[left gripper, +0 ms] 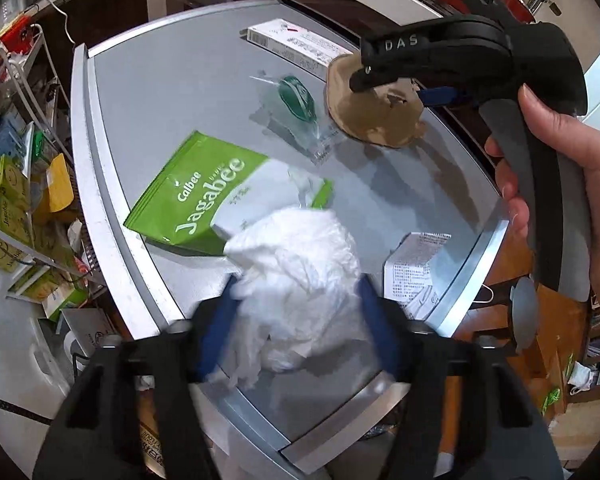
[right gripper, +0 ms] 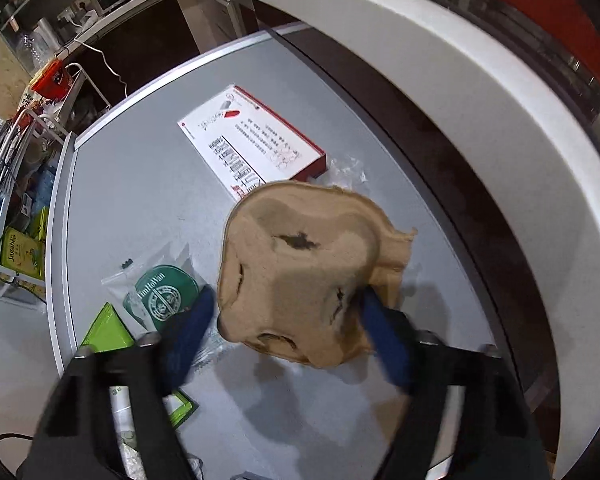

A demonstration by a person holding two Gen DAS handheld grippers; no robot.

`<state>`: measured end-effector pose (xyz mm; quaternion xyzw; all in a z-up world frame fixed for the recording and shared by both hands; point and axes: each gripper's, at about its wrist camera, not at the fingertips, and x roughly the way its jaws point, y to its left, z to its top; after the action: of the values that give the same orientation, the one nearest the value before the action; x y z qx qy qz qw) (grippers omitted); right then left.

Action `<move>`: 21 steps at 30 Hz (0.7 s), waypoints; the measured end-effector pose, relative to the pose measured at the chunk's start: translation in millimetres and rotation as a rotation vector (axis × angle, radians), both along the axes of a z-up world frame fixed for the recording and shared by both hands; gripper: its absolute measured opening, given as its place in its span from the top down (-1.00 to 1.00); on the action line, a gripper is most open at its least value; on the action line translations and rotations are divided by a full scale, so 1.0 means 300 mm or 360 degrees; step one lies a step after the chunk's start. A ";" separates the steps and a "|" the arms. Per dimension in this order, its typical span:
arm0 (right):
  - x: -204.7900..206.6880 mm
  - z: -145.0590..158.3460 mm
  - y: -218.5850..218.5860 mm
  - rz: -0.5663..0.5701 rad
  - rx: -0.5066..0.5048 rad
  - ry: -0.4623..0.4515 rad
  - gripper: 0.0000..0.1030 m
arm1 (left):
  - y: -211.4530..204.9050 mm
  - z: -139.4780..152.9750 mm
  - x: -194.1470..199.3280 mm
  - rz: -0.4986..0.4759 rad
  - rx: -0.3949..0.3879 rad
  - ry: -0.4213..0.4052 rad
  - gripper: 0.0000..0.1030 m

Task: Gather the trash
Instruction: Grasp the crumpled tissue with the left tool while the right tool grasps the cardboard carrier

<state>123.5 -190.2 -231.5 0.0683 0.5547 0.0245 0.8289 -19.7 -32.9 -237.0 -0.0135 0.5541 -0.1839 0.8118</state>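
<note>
A crumpled white tissue [left gripper: 300, 252] sits on the grey table [left gripper: 140, 112], partly over a green Jagabee snack bag [left gripper: 196, 196]. My left gripper [left gripper: 296, 292] points down over the tissue, its blue fingers [left gripper: 216, 320] pressing both sides. In the right wrist view a brown pulp cup carrier [right gripper: 300, 248] lies between the blue fingers [right gripper: 188, 332] of my right gripper [right gripper: 286, 300], which touch its edges. The left wrist view shows that carrier [left gripper: 364, 120] under the right gripper's black body, held by a hand [left gripper: 560, 152].
A clear bag with a green round label [right gripper: 164, 292], a white and red box [right gripper: 252, 144] and a printed white carton [left gripper: 416, 264] lie on the table. A wire rack of yellow-green boxes [left gripper: 8, 200] stands left. A white counter [right gripper: 460, 80] runs behind.
</note>
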 end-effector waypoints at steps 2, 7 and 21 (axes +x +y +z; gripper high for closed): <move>-0.004 0.002 -0.010 0.0000 0.0036 -0.0004 -0.34 | 0.000 0.000 0.002 -0.0006 -0.0012 0.0012 0.12; -0.030 0.027 -0.041 -0.0009 0.0097 -0.0034 -0.31 | 0.012 0.025 -0.008 -0.0003 -0.0079 0.0005 0.33; -0.082 0.097 -0.052 0.0039 0.0074 -0.0118 -0.26 | 0.022 0.083 -0.024 0.0010 -0.0058 -0.0106 0.43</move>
<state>98.8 -205.6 -202.3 0.0796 0.5236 0.0500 0.8467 -26.8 -26.3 -212.0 -0.0239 0.5233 -0.1918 0.8300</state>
